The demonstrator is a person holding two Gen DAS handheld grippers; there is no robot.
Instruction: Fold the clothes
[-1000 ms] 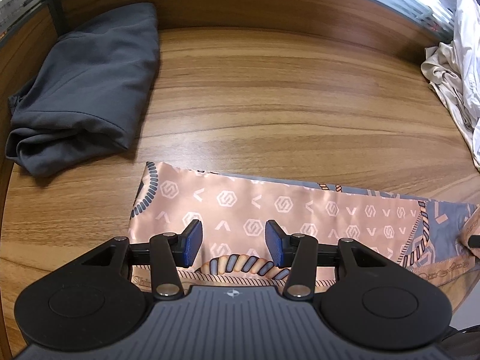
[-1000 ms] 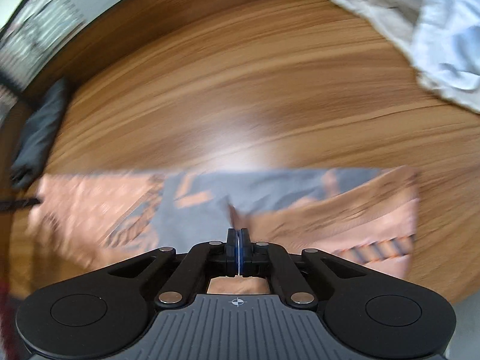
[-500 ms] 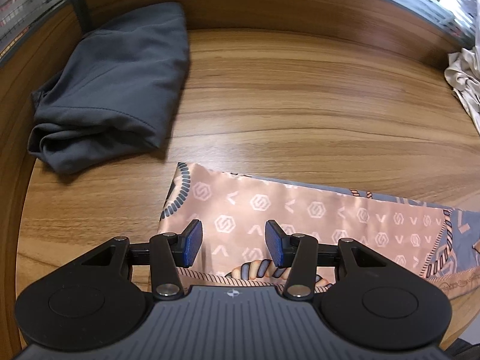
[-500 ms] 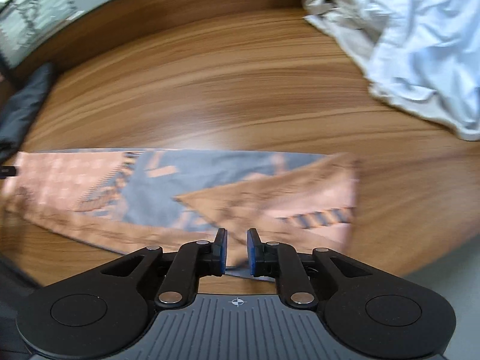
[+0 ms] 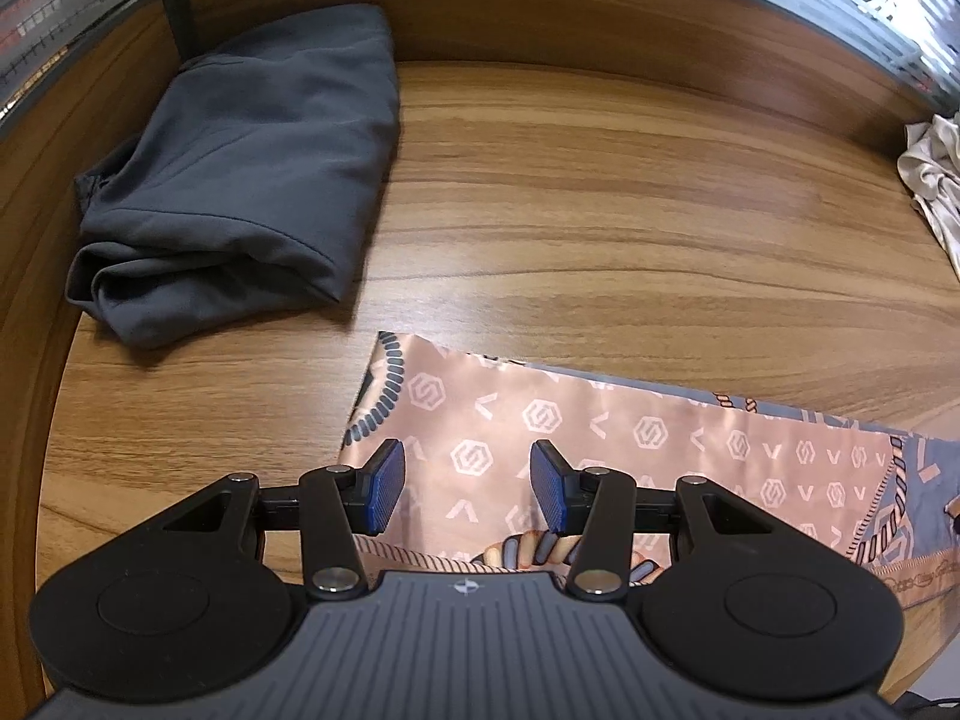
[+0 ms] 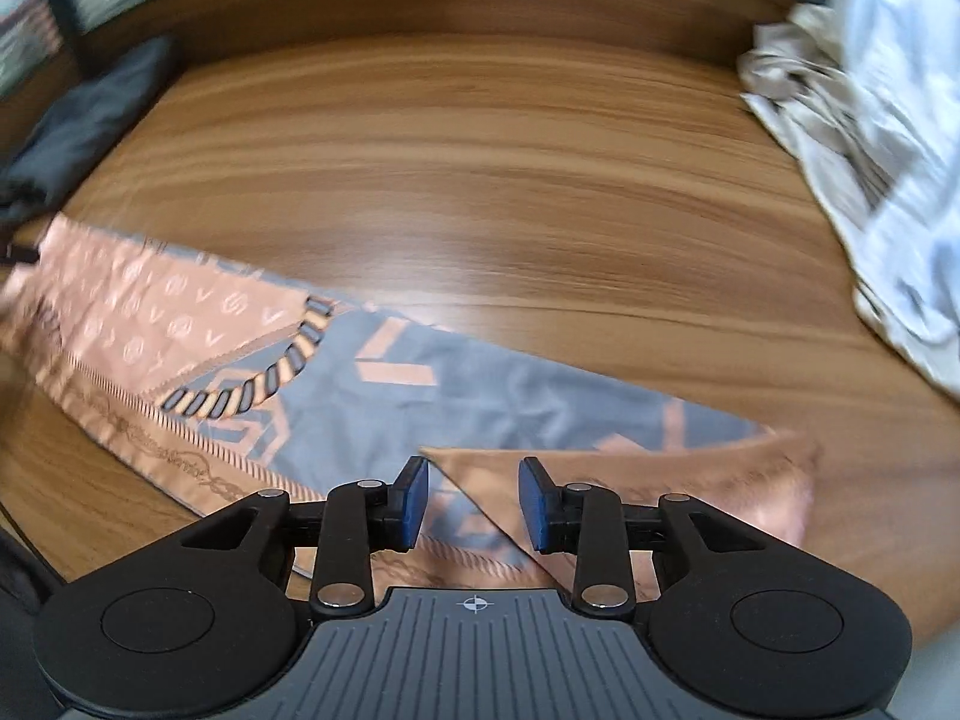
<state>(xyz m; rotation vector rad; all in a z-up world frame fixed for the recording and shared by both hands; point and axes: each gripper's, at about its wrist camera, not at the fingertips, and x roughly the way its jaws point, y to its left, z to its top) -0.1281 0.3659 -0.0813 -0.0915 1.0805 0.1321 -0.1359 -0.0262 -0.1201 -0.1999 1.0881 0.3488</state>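
Wooden table (image 5: 600, 192) fills both views; patterned scarf (image 5: 600, 438) lies as a long band across lower frame, right end turned over. Dark folded garment (image 5: 240, 180) upper left, white pile (image 6: 870, 150) upper right. Left gripper (image 5: 467, 495) and right gripper (image 6: 474, 501) over scarf ends, jaws spread, empty. Next fold: pinch corners squarely, keep edges aligned.

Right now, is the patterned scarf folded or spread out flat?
Folded: the scarf lies as a long band on the table, with its right end turned back over the grey part.
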